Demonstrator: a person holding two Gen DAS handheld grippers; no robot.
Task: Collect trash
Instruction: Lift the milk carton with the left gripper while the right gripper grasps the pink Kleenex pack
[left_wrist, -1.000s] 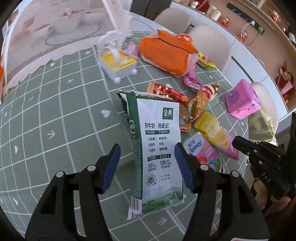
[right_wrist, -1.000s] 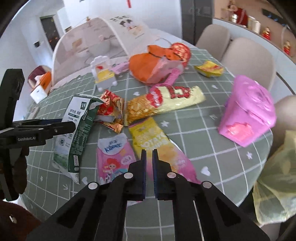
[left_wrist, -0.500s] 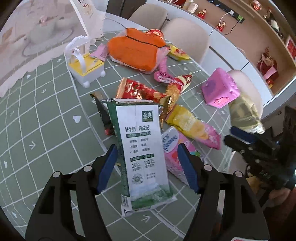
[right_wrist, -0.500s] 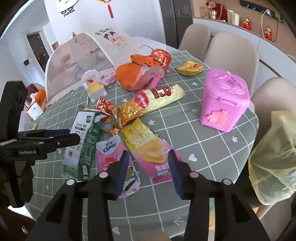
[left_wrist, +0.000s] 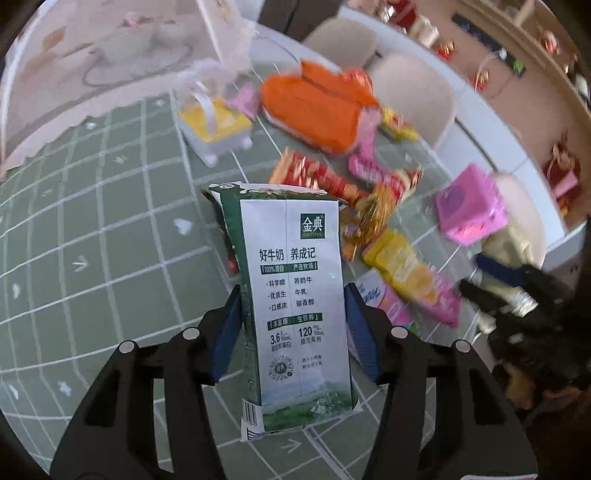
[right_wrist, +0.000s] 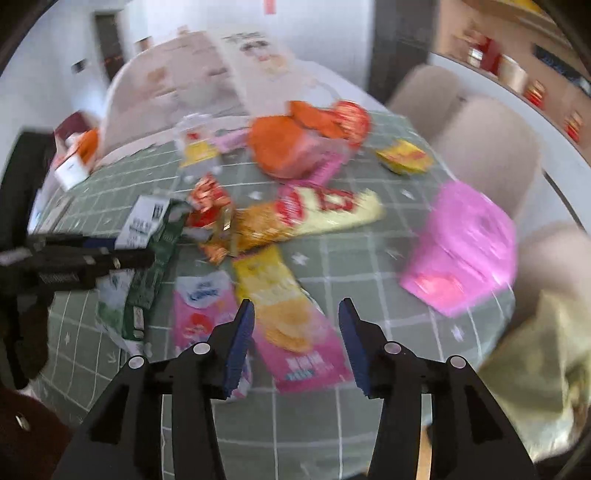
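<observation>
Carton (left_wrist: 295, 306) clamped in left claw (left_wrist: 291, 325) | right claw (right_wrist: 295, 343) apart | background blurred

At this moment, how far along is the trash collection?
Nothing looks bagged yet. In hand: the left gripper has just been closing its jaws on the flattened milk carton, pads at its sides. The right gripper, just opened, holds nothing above the chips packet. Left: the snack wrappers across the table.

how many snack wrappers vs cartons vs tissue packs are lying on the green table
Snack wrappers: 4 (yellow chip bag, long red-and-cream bag, crumpled red foil, small yellow packet)
Cartons: 1 (milk carton)
Tissue packs: 1 (pink tissue pack)
Total: 6
</observation>
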